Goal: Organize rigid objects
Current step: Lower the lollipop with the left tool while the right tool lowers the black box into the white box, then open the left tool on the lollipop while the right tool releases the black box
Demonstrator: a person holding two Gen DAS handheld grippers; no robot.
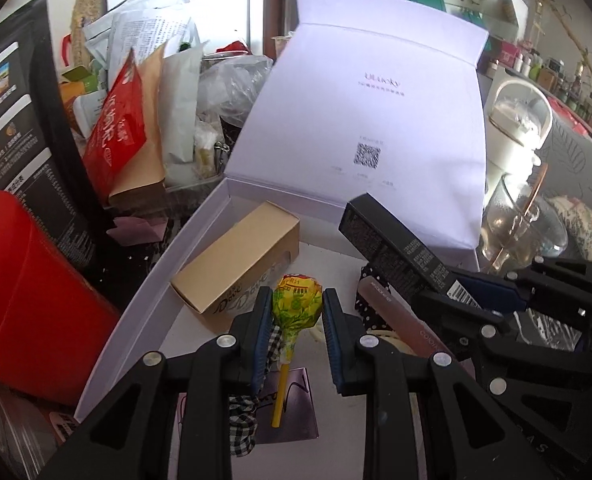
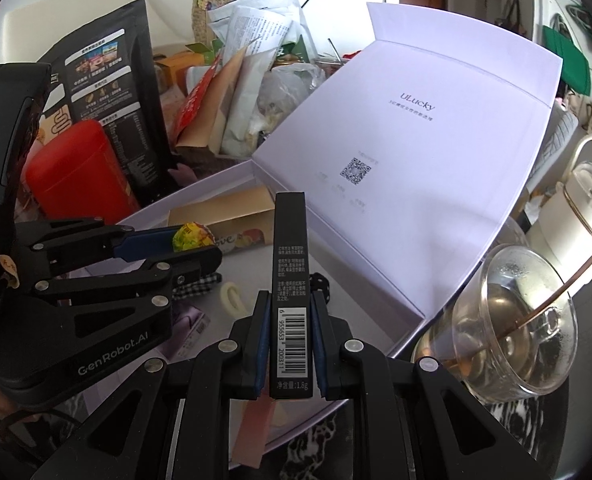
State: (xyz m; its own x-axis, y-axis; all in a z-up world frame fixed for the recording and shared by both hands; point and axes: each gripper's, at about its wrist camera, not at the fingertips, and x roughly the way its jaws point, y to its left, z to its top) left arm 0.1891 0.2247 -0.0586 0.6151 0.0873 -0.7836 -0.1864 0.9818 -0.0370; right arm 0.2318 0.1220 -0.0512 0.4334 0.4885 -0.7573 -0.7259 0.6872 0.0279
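The left claw (image 1: 296, 312) grips a lollipop (image 1: 297, 299) by its yellow head, over the open white box (image 1: 143, 300), near a gold carton (image 1: 237, 264) by the box's left wall. The right claw (image 2: 287, 344) grips a slim black carton (image 2: 289, 264) above the box.

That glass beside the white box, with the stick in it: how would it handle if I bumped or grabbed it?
The glass looks thin and smooth, so likely fragile and slippery. It seems to hold some liquid, so a knock could spill it. The loose stick would probably shift.
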